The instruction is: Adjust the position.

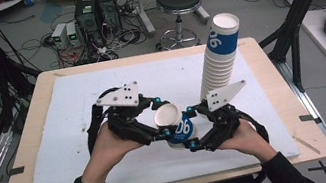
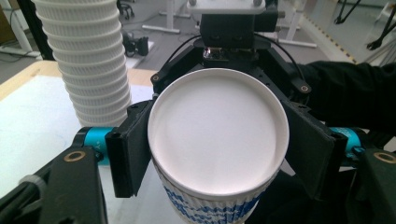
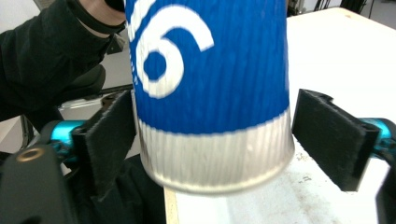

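Left claw (image 1: 159,117) clenched on 1 paper cup (image 1: 175,122); right claw (image 1: 197,128) released, straddling the cup. Cup stack (image 1: 218,56) stood on table (image 1: 48,142).

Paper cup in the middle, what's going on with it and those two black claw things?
A person holds a claw in each hand over the white mat. The left claw is shut on a blue-and-white paper cup, squeezing it near its white round end. The right claw sits around the same cup, but it is open, with a gap beside one pad. A tall stack of matching cups stands on the mat just behind them.
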Demonstrator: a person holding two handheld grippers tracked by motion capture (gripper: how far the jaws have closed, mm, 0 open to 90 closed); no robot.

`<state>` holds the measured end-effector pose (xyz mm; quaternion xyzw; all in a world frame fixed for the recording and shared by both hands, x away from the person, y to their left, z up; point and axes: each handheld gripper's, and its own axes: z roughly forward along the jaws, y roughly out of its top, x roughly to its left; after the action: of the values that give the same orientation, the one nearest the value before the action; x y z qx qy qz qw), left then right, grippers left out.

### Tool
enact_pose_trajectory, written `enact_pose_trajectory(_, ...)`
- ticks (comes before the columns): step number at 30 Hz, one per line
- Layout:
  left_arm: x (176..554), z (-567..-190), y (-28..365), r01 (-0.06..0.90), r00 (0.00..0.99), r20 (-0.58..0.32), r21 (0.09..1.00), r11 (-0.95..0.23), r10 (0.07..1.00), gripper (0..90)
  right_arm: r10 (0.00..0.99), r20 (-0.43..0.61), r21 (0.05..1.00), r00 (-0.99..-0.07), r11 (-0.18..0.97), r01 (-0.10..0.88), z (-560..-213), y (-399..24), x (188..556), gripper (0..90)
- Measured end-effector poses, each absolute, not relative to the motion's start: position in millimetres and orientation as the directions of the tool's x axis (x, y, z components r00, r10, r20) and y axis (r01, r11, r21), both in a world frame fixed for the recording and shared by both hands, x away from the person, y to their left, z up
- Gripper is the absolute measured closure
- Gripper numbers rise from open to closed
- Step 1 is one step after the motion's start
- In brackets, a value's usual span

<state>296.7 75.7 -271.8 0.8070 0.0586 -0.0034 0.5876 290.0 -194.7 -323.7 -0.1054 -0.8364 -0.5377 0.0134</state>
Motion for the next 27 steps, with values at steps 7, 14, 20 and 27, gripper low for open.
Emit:
enact_pose_trajectory(7, 298, -268, 86, 0.101, 0.990, -0.078, 0.972, -0.212, 0.114, 29.3, 0.182, 0.119, 0.924, -0.976, 0.339, 0.176, -319, -201, 290, 13.9)
enact_pose_trajectory(14, 299, -268, 95, 0.107, 0.989, -0.095, 0.989, -0.099, 0.117, 29.4, 0.204, 0.137, 0.946, -0.969, 0.262, 0.189, -315, -207, 289, 13.9)
enact_pose_trajectory(20, 299, -268, 98, 0.103, 0.989, -0.100, 0.994, -0.023, 0.113, 29.5, 0.213, 0.155, 0.963, -0.965, 0.183, 0.195, -313, -209, 287, 13.4)
enact_pose_trajectory(27, 296, -269, 94, 0.093, 0.990, -0.092, 0.996, -0.002, 0.110, 29.6, 0.207, 0.171, 0.968, -0.963, 0.149, 0.204, -312, -209, 287, 13.4)
